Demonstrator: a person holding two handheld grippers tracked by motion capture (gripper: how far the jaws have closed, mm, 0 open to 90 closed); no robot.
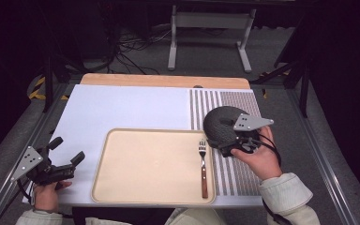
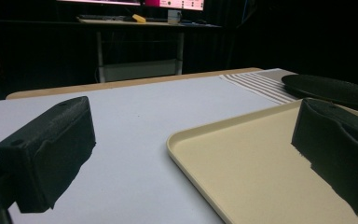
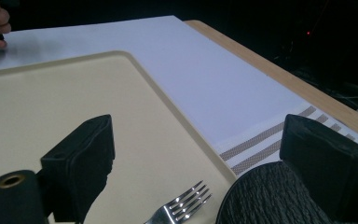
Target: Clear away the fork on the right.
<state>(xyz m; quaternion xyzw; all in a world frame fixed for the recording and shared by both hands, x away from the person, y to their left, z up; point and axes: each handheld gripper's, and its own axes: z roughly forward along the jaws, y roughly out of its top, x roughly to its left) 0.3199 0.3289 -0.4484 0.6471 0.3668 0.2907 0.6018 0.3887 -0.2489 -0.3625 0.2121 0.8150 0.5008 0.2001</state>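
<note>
1. High view: right claw [image 1: 225, 149] open, over the dark plate [image 1: 222, 123]; fork [image 1: 203, 166] on the tray [image 1: 145, 164] just left of it. Left claw [image 1: 68, 157] open, left of the tray.
2. Left gripper view: jaws apart, tray [image 2: 223, 163] ahead-right.
3. Right gripper view: fork [image 3: 182, 205] between the spread jaws, plate [image 3: 270, 196] beneath the right one.

Left gripper [image 1: 67, 149] rests low at the person's left, jaws apart; right gripper [image 1: 225, 146], hand-held, gapes wide, nothing clasped

Fork [image 1: 203, 167] on tray [image 1: 145, 164]; plate [image 1: 223, 124] right, on placemat [image 1: 225, 101]
</note>
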